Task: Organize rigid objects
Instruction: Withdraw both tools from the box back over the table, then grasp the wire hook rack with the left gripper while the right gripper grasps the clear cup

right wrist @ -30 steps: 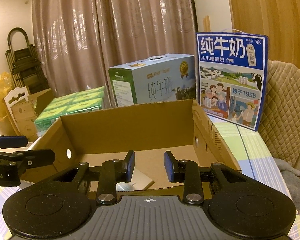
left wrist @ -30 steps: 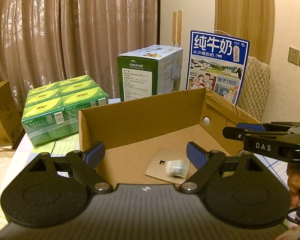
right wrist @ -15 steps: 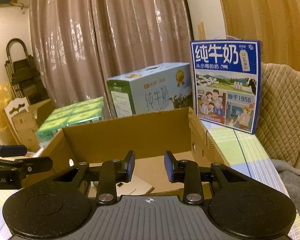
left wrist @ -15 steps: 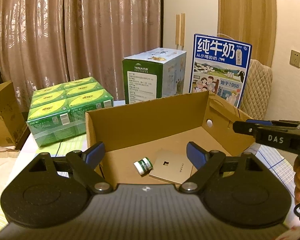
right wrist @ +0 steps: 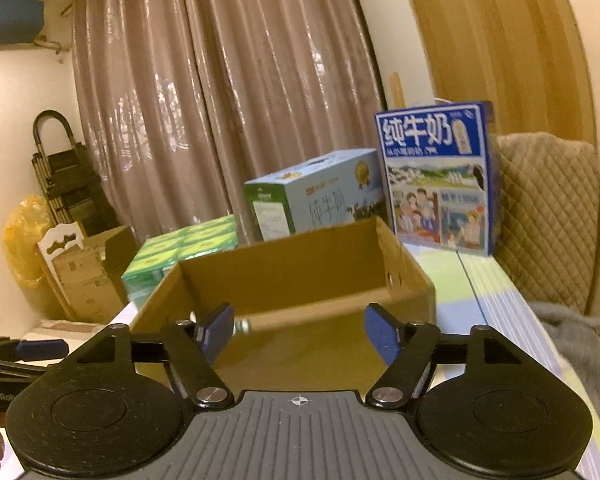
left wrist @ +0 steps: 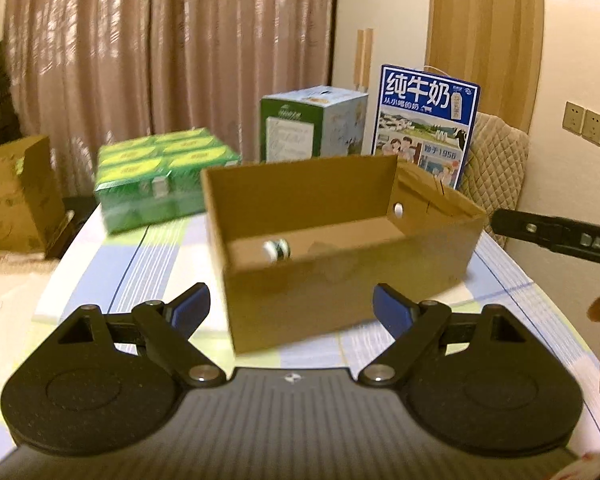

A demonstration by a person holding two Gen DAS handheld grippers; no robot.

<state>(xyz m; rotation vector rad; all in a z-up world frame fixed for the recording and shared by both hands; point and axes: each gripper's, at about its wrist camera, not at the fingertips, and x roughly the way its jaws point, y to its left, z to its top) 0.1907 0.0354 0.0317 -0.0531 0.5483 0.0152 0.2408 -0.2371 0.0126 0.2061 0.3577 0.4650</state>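
An open brown cardboard box (left wrist: 340,280) stands on the table in front of both grippers; it also shows in the right wrist view (right wrist: 300,280). A small white and green bottle (left wrist: 277,249) lies inside it near the left wall; a bit of it peeks over the rim in the right wrist view (right wrist: 242,325). The flat card seen earlier is hidden by the box's near wall. My left gripper (left wrist: 291,307) is open and empty, back from the box. My right gripper (right wrist: 299,332) is open and empty at the box's near wall.
A green shrink-wrapped pack (left wrist: 160,176), a green-and-white milk carton box (left wrist: 312,128) and a blue milk box (left wrist: 424,120) stand behind the cardboard box. A quilted chair (right wrist: 548,216) is on the right. Cardboard boxes (right wrist: 88,272) sit left of the table.
The bottle dropped into the box and rolled left. Both grippers pulled back and lower from the box. My right gripper's jaws opened wide.
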